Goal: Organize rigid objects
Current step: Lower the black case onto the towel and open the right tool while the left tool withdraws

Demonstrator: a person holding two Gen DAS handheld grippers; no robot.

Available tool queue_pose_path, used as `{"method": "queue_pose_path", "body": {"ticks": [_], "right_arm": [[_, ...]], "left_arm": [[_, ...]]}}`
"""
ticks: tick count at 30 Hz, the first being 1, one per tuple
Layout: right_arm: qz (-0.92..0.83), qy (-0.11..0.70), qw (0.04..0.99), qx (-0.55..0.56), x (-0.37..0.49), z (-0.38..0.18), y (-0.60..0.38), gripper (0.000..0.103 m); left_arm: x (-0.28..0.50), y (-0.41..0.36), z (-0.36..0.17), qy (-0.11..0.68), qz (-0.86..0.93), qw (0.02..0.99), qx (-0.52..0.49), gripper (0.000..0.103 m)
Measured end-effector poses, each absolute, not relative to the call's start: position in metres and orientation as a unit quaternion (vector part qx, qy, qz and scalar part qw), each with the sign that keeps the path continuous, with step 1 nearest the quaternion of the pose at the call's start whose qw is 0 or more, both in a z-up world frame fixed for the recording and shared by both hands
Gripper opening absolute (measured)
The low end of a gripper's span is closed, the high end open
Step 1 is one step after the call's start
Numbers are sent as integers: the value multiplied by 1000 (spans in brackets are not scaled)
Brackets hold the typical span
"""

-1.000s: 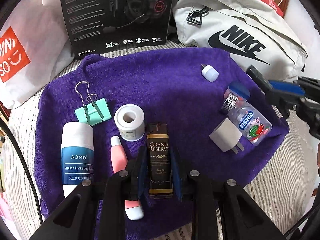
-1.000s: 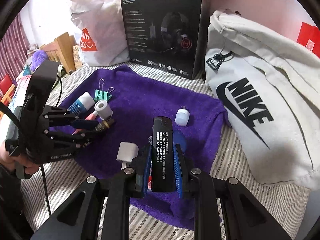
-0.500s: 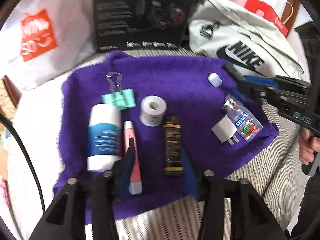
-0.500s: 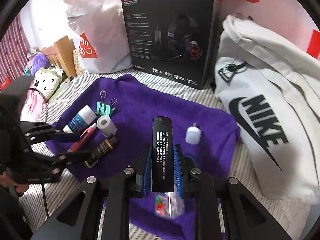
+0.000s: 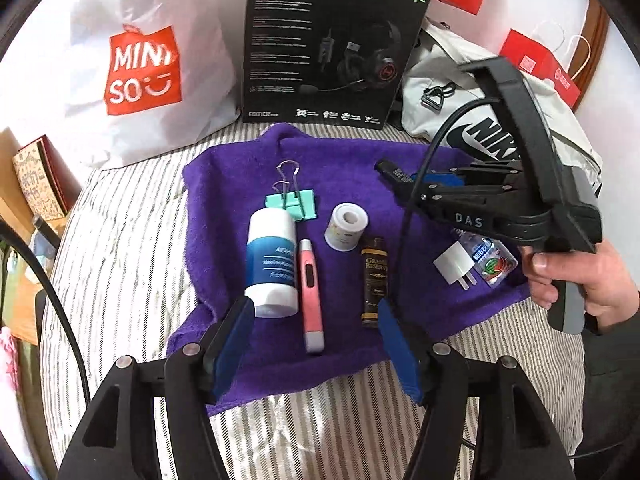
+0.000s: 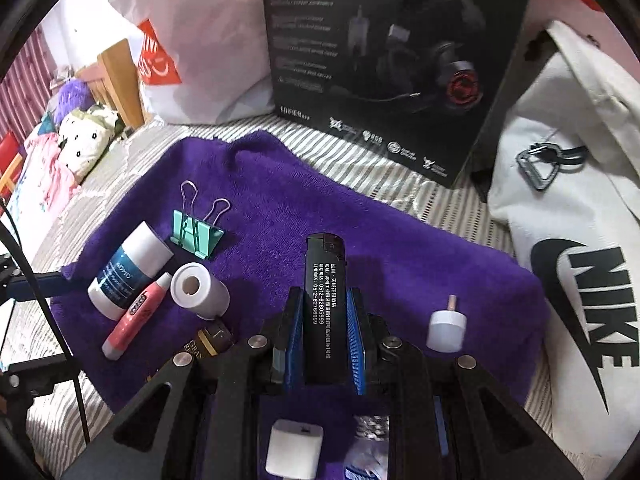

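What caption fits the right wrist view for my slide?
Right gripper clamps a black lighter above a purple towel holding a binder clip, tape roll and pink pen.

Bare purple towel (image 6: 328, 200) lay open across the far middle, between the green binder clip (image 6: 197, 235) on the left and the small white cap (image 6: 447, 330) on the right. The left part was crowded: white-and-blue tube (image 5: 272, 262), pink pen (image 5: 311, 296), tape roll (image 5: 346, 227) and brown bottle (image 5: 374, 280) lay close together. The headset box (image 6: 384, 60) and white bag (image 6: 580, 260) walled the far and right sides. Striped bed (image 5: 132, 260) stayed free on the left.
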State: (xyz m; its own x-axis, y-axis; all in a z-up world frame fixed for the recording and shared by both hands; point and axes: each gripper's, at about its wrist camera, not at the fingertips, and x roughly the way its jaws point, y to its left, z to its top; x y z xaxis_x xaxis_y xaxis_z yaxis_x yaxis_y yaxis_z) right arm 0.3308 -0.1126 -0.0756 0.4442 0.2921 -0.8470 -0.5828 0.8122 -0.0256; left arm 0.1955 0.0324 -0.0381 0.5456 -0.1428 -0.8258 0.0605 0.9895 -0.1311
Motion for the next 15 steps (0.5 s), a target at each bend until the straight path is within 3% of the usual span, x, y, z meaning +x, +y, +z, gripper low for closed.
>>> {"method": "queue_pose_path", "body": {"ticks": [15], "right_arm": [[262,476,821,-176,337,-96,-101,21]], "left_arm": [[188,58,-45,486,-30,872,-53,62]]}}
